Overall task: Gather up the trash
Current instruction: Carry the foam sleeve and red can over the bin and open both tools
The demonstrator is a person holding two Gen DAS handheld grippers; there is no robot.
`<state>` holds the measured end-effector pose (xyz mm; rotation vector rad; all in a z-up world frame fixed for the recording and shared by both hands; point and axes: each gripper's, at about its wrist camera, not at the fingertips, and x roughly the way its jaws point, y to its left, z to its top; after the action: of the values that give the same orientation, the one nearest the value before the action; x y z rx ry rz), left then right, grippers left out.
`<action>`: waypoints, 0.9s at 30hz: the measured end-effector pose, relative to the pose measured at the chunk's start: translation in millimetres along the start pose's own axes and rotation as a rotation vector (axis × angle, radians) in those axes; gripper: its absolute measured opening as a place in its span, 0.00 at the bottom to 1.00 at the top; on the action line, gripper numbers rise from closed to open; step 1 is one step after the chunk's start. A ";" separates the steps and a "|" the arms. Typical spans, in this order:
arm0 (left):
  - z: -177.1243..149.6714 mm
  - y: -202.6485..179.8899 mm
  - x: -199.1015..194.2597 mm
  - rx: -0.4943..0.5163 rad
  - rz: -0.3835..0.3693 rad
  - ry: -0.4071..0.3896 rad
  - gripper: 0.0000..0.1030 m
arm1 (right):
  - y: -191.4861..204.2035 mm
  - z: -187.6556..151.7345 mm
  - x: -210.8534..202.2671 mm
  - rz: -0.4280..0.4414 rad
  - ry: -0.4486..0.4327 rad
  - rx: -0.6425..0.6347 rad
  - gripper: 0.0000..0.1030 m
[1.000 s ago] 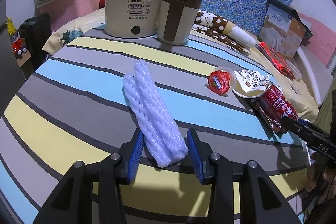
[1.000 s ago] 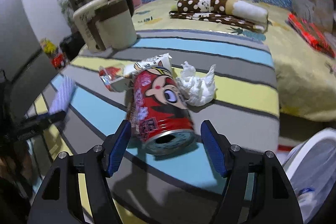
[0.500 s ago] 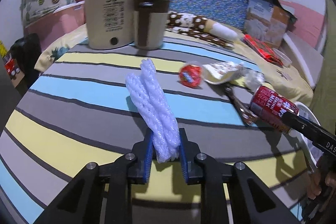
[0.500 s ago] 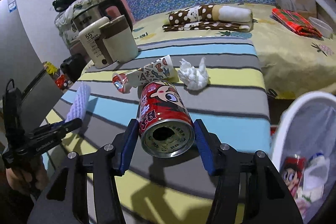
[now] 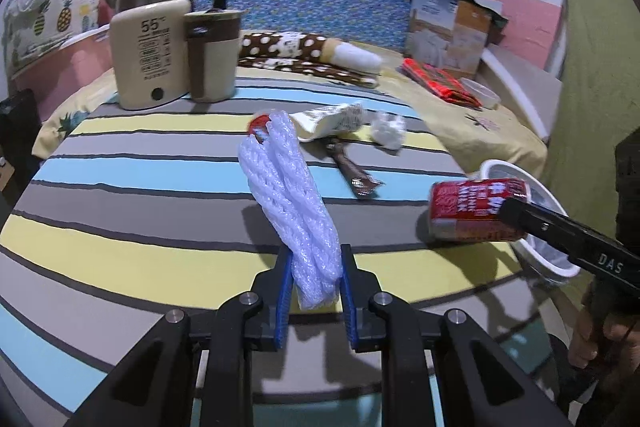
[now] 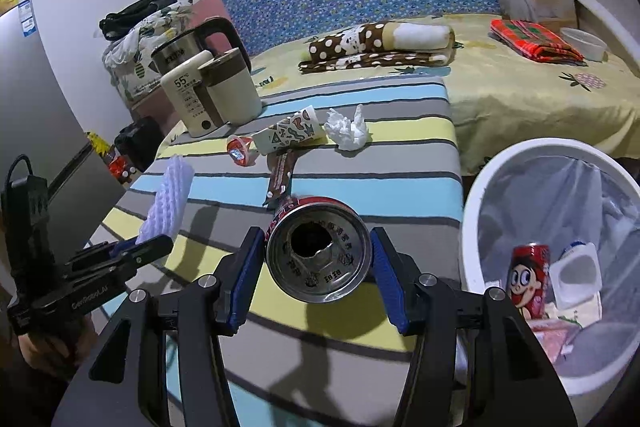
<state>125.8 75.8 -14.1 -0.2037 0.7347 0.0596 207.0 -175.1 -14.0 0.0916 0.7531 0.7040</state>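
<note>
A bedroom with a blue patterned headboard and a yellow bedspread frames the striped worktop [image 6: 360, 187], where you hold litter in both grippers. Your right gripper [image 6: 318, 267] has its fingers closed against the sides of a red drink can [image 6: 319, 254], its opened end facing the camera, lifted off the cloth; the white bin [image 6: 480, 187] stands just to the right of those fingers, already holding another can and a wrapper. Carry the can sideways until it hangs over the liner, not over the rim, before you let the fingers part. Your left gripper [image 5: 313, 289] has its fingers pinched on the lower end of a white foam net sleeve [image 5: 290, 203], which stands up and leans away ahead of them. The sleeve looks soft and may slip, so keep the squeeze steady and swing it to the bin once the right arm clears. Beyond the fingers lie a paper cup [image 6: 290, 133], a crumpled tissue [image 6: 347, 131], a brown wrapper [image 6: 280, 175] and a small jelly cup [image 6: 239, 149], none yet collected.
</note>
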 end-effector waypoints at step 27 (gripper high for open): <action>5.2 -88.8 -11.9 0.160 -0.166 -0.007 0.21 | -22.1 -5.3 -54.0 -0.069 -0.109 0.039 0.53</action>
<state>131.5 -9.9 12.1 -0.1105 0.7102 -0.1558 188.0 -226.3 7.2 0.1377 0.6630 0.6140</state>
